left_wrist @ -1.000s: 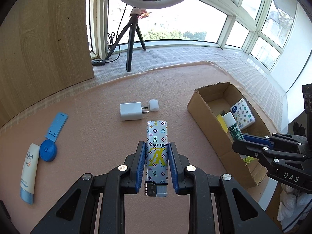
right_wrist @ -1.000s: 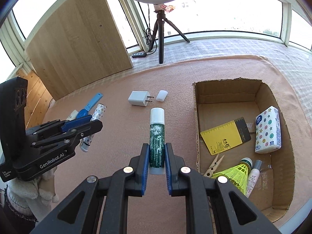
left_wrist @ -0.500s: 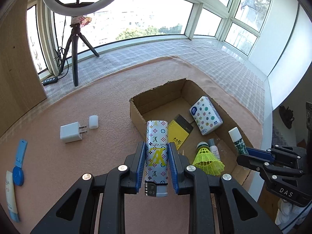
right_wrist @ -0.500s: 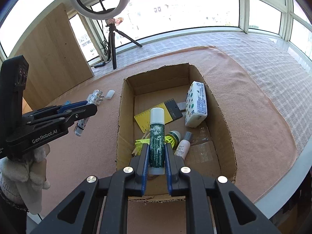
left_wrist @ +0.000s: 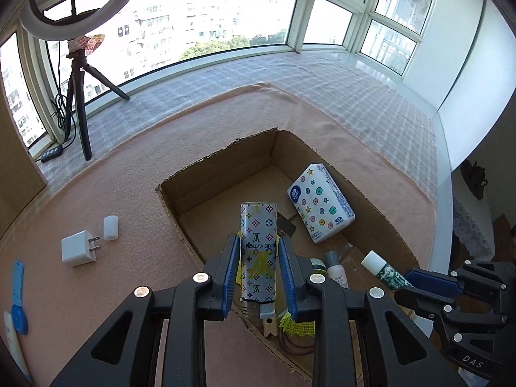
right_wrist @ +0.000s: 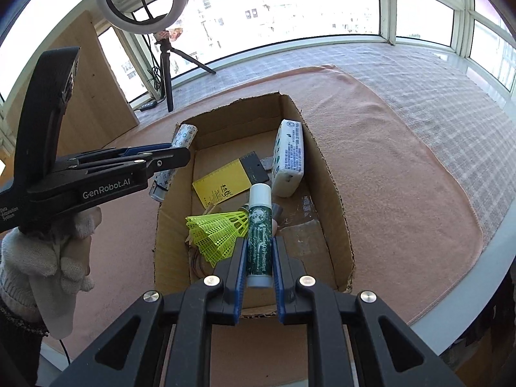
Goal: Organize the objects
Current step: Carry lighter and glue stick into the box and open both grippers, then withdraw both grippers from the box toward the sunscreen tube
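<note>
Both claws swung from desk to over cardboard box (right_wrist: 332, 193) | left claw (left_wrist: 259, 274) grips lighter (left_wrist: 259, 251) | right claw (right_wrist: 259, 258) grips lip balm (right_wrist: 258, 232) | lower first, release clear of shuttlecock (right_wrist: 216, 229).

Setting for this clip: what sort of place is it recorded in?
Probably a flat's glazed balcony or bay-window ledge, set up for recording. Curved windows look out on apartment blocks, a ring light stands on a tripod, and a pink blanket covers the ledge under the cardboard box.
</note>
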Tool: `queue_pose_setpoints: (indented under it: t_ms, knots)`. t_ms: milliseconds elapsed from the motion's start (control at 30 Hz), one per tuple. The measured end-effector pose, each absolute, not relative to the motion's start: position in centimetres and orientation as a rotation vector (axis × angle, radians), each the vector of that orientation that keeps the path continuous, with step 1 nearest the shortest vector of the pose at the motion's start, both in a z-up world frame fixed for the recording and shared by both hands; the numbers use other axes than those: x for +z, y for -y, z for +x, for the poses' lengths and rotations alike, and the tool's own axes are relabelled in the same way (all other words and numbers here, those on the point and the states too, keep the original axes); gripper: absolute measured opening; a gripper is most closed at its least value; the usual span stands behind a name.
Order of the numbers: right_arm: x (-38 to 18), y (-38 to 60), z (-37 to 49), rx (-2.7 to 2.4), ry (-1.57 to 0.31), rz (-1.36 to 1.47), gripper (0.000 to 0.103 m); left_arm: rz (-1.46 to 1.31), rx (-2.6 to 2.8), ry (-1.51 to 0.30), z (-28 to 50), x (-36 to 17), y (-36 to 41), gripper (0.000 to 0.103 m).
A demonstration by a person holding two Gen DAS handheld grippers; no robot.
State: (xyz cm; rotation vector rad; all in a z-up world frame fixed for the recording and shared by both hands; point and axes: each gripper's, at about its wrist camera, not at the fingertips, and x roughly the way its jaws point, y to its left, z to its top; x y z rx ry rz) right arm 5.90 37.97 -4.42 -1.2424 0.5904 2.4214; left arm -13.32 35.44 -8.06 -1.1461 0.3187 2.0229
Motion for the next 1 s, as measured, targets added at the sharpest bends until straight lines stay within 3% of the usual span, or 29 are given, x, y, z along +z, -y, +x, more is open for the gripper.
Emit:
queue_pose_setpoints:
  t_ms: [33, 67, 100, 133, 567, 1000]
  knots:
    - [-4.3, -38.1, 6.0, 2.424, -0.590, -1.238, 0.032, -1.147, 2.030, -0.317, -13.4, -8.0, -35.5, 0.057]
    - [-4.2, -38.1, 6.0, 2.428, -0.588, -1.239, 0.043, -1.138, 2.043, -0.308, -13.4, -7.8, -35.4, 0.066]
    - [-4.1, -38.0, 6.1, 2.434, -0.582, -1.234, 0.061, -1.126, 2.054, -0.300, -13.4, -7.6, -35.4, 0.072]
    - [-3.9, -37.9, 6.2, 2.444, -0.571, -1.220, 0.064, -1.120, 2.057, -0.300, -13.4, -7.5, -35.3, 0.072]
    - [-3.6, -36.5, 5.6, 2.487, -0.519, -1.208, 0.064, -1.113, 2.093, -0.305, -13.0, -6.8, -33.0, 0.072]
    - [-3.2, -34.1, 3.9, 2.567, -0.551, -1.178, 0.064, -1.155, 2.199, -0.245, -13.4, -5.8, -25.2, 0.072]
